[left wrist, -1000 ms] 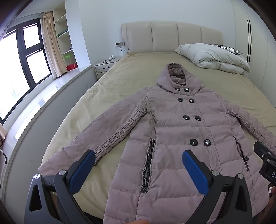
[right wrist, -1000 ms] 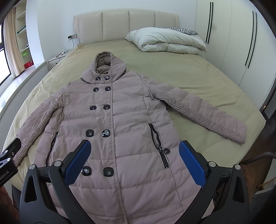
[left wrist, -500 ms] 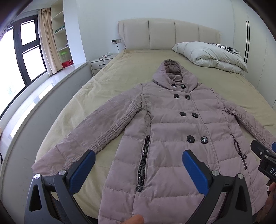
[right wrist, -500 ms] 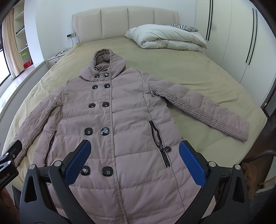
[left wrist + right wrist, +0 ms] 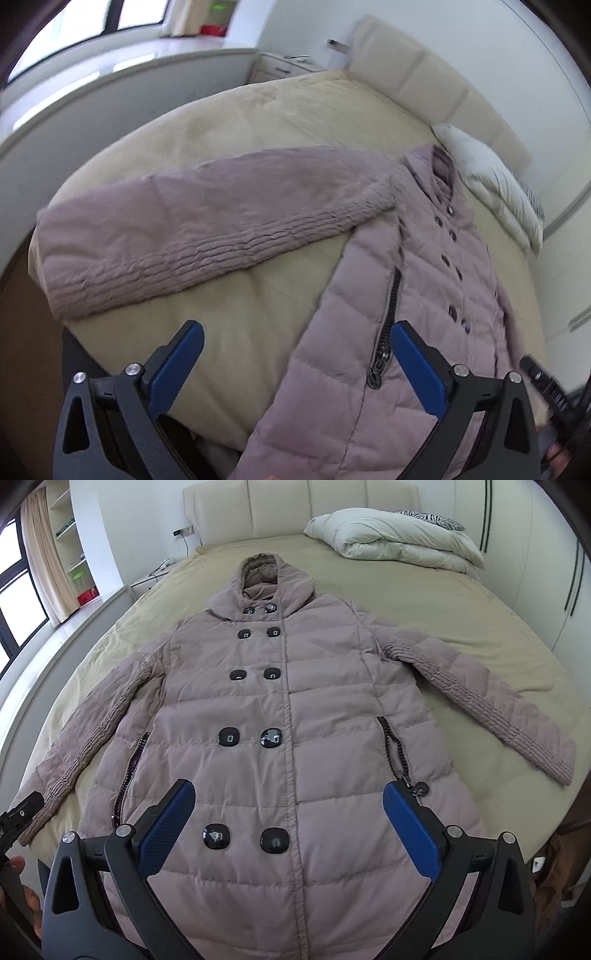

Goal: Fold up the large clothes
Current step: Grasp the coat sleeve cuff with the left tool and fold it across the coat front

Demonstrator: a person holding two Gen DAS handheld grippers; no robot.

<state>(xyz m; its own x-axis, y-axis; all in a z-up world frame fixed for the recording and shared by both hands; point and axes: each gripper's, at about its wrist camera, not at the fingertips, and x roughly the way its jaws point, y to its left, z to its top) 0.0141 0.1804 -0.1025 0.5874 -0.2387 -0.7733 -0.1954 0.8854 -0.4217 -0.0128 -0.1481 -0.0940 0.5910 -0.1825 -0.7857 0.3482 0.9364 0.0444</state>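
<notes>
While the coat lies flat, buttoned, on the bed, both hand-held grippers, left and right, hover spread and empty; folding seems unstarted, calling for a sleeve pinch next.

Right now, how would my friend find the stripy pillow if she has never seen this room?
Start at the big bed with the puffy coat spread across it. Look past the coat's hood toward the padded headboard, where a pale folded duvet lies. The zebra-striped pillow peeks out behind it, the only black-and-white patterned thing there.
</notes>
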